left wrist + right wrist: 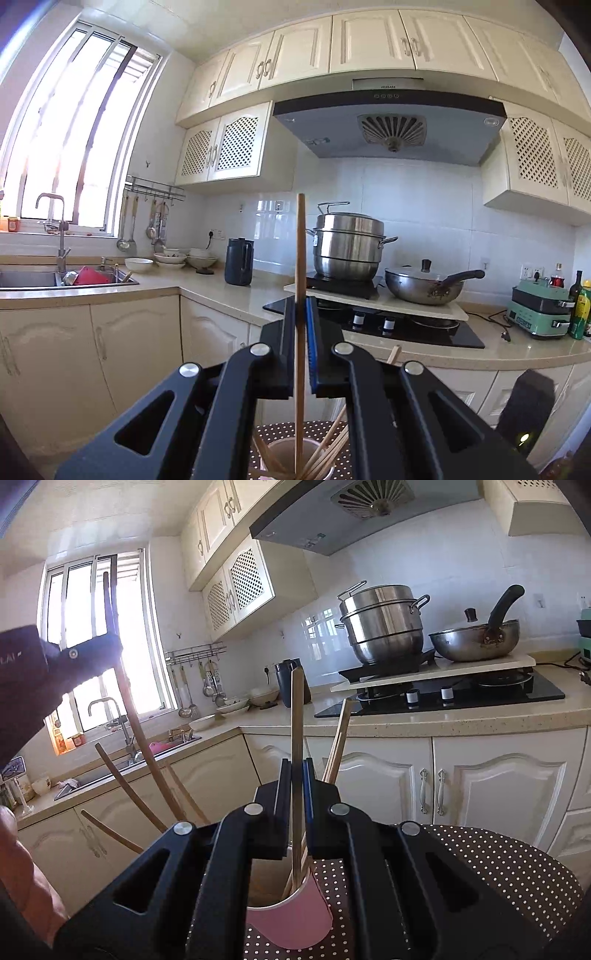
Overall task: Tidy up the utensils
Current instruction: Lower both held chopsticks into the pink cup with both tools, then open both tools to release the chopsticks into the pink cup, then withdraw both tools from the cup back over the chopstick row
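A polka-dot tabletop point(498, 864) stands in the kitchen, and on it a pink cup point(291, 919) that already holds several wooden chopsticks point(334, 753), leaning every which way. So the sorting looks well under way but not finished, since each claw holds one more stick. The left claw point(303, 308) is closed narrow on a single upright chopstick point(300, 236), whose lower end reaches down into the cup point(295, 459) among the others. The right claw point(297, 771) is likewise pinched tight on another chopstick point(296, 701), standing straight above the cup, with its foot inside the rim. I judge both sticks only need letting go to drop in.
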Available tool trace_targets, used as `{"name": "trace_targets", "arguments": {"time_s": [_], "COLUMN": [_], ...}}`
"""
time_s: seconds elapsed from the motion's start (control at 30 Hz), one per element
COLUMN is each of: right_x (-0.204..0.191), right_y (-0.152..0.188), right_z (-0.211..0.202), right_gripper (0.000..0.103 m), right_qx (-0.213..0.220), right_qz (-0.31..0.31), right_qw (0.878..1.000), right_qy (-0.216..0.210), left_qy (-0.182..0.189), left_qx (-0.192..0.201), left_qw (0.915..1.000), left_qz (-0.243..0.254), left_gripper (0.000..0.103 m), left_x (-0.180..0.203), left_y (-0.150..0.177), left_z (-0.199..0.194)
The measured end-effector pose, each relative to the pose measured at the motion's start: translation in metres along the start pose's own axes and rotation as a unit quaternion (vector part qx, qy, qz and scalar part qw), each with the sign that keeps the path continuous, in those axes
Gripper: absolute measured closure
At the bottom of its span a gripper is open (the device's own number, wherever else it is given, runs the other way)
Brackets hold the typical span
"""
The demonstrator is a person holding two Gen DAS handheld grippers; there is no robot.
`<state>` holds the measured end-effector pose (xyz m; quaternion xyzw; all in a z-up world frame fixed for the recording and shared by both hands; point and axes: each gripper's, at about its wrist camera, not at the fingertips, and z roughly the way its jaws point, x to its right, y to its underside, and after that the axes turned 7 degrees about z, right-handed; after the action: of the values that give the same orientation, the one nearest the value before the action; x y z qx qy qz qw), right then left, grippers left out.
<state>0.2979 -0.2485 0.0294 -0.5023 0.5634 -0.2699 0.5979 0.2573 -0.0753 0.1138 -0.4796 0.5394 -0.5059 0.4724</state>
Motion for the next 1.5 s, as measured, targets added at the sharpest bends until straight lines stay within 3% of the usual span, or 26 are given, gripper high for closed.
{"name": "trace_targets", "arguments": {"time_s": [0.3, 0.43, 0.67, 0.83, 1.03, 1.07, 1.1, 1.13, 1.2, 1.27, 1.5], "right_x": [-0.001, -0.001, -0.009, -0.009, -0.011, -0.011, -0.011, -0.010, -0.008, -0.007, -0.005], "right_y": [0.005, 0.007, 0.014, 0.013, 0.014, 0.015, 0.014, 0.014, 0.013, 0.010, 0.006], "right_z": [0.002, 0.005, 0.002, 0.005, -0.002, -0.004, -0.007, -0.010, -0.022, -0.032, -0.072], "right_gripper": [0.096, 0.096, 0.095, 0.095, 0.093, 0.091, 0.082, 0.061, 0.043, 0.043, 0.035], "right_qx": [-0.015, -0.025, -0.028, -0.058, -0.071, -0.072, -0.071, -0.068, -0.047, -0.041, -0.038], "right_qz": [-0.009, -0.012, -0.057, -0.056, -0.064, -0.063, -0.061, -0.058, -0.053, -0.050, -0.023], "right_qw": [1.000, 1.000, 0.998, 0.997, 0.995, 0.995, 0.996, 0.996, 0.997, 0.997, 0.997], "right_qy": [-0.006, -0.006, 0.018, -0.003, 0.005, 0.006, 0.008, 0.012, 0.032, 0.031, 0.059], "left_qy": [0.004, 0.003, 0.033, 0.027, 0.031, 0.033, 0.034, 0.034, 0.033, 0.037, 0.054], "left_qx": [-0.047, -0.047, -0.049, -0.063, -0.070, -0.070, -0.069, -0.067, -0.060, -0.057, -0.050], "left_qw": [0.9988, 0.9989, 0.9977, 0.9976, 0.9970, 0.9969, 0.9968, 0.9968, 0.9972, 0.9972, 0.9968], "left_qz": [-0.016, -0.005, -0.033, -0.009, 0.013, 0.017, 0.022, 0.028, 0.030, 0.032, 0.031], "left_gripper": [0.096, 0.096, 0.096, 0.096, 0.096, 0.096, 0.096, 0.096, 0.094, 0.079, 0.076], "left_x": [0.001, 0.000, -0.015, -0.018, -0.017, -0.016, -0.014, -0.013, -0.014, -0.016, -0.018], "left_y": [0.040, 0.054, 0.071, 0.079, 0.094, 0.094, 0.094, 0.094, 0.093, 0.092, 0.081], "left_z": [0.028, 0.032, 0.034, 0.037, 0.030, 0.028, 0.027, 0.024, 0.016, 0.010, -0.024]}}
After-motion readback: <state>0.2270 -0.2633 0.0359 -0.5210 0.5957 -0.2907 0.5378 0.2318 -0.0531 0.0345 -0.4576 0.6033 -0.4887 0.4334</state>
